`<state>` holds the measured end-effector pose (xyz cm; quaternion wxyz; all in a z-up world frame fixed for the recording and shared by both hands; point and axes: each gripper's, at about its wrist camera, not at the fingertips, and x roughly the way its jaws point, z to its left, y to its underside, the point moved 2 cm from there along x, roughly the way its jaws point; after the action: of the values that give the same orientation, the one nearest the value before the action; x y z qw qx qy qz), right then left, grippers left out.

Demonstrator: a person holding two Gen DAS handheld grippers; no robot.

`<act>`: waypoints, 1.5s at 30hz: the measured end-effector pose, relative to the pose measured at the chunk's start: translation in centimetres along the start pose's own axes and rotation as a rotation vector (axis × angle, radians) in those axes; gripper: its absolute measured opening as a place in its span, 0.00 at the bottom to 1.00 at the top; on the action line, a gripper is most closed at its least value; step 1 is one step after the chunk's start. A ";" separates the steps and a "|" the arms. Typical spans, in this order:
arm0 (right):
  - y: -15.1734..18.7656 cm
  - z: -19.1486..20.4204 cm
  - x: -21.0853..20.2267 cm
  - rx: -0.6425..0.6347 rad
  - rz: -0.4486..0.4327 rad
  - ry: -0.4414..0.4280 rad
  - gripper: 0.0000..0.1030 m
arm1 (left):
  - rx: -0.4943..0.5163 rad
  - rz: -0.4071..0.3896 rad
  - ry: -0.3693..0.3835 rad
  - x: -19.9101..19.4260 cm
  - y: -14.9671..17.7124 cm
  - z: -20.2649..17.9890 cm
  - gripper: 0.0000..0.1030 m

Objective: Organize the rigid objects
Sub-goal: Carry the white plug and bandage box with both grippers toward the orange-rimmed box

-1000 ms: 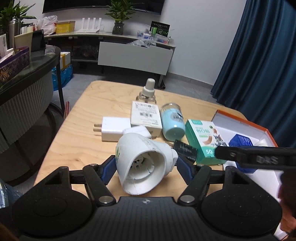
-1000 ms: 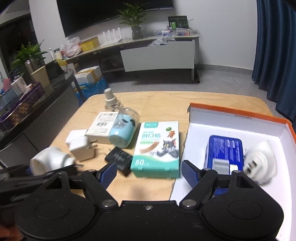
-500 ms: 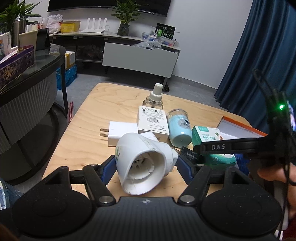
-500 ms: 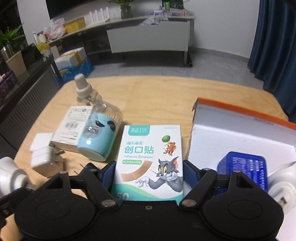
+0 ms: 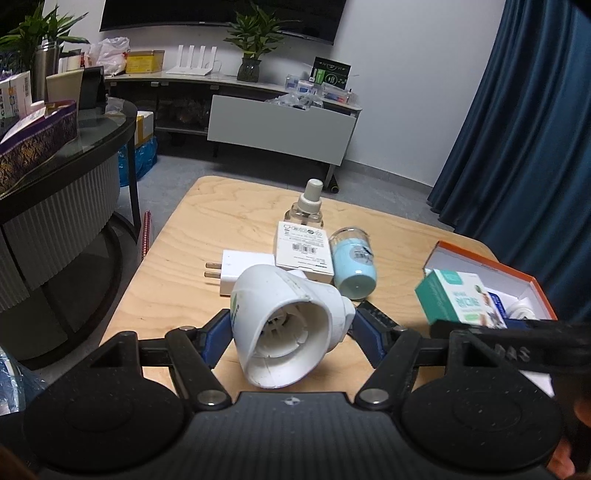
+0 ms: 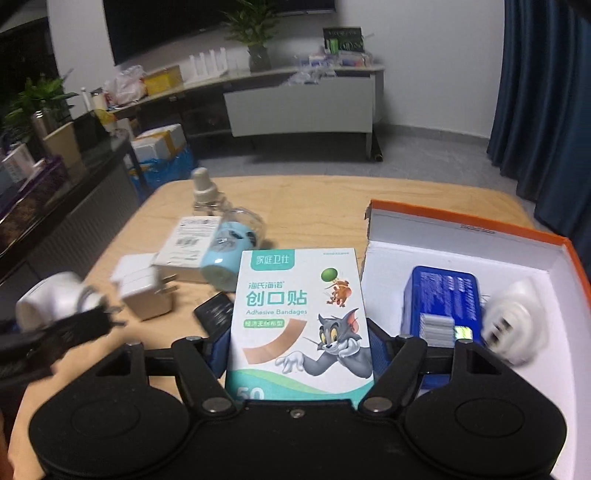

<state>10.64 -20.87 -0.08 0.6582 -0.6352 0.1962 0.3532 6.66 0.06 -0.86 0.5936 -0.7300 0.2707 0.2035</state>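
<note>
White wall [image 5: 406, 92] behind, dark TV screen [image 5: 221, 14] mounted high. Long low media console [image 5: 236, 79] along wall, pale front panel [image 5: 280, 133] below. Potted plant [image 5: 253, 48] in centre of console, white router [image 5: 190, 61] and yellow box [image 5: 144, 61] to its left, small packages to its right. Grey floor [image 5: 243, 168]. Dark blue curtain [image 5: 535, 129] at right edge. Round dark glass-topped table [image 5: 74, 147] with ribbed base at left, cluttered; leafy plant [image 5: 37, 26] above it. Light wood worktop [image 5: 229, 206] with rounded corners. Dim indoor light.
</note>
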 end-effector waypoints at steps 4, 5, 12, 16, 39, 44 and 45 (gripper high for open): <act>1.4 0.5 -2.7 0.010 -0.026 -0.006 0.82 | 0.005 -0.007 0.002 -1.0 0.2 -0.4 0.69; 1.7 0.5 -3.2 0.013 -0.026 -0.006 0.82 | 0.009 -0.010 0.002 -1.3 0.3 -0.5 0.69; 3.2 0.8 -6.1 0.022 -0.046 -0.010 0.82 | 0.016 -0.022 0.010 -2.9 0.8 -1.3 0.69; 3.9 0.8 -7.4 0.029 -0.060 -0.008 0.82 | 0.028 -0.032 0.018 -3.7 1.2 -1.8 0.70; 6.1 -0.4 -10.2 0.064 -0.098 0.002 0.82 | 0.076 -0.030 0.049 -5.3 2.8 -4.3 0.70; 6.1 -0.8 -10.4 0.072 -0.104 0.003 0.82 | 0.079 -0.027 0.051 -5.3 2.8 -4.5 0.70; 6.1 -0.8 -10.4 0.074 -0.104 0.004 0.82 | 0.081 -0.025 0.051 -5.3 2.8 -4.5 0.70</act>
<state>-0.58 -24.27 2.91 0.6984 -0.6204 0.1772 0.3097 0.72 -3.98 1.28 0.6181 -0.7137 0.2846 0.1660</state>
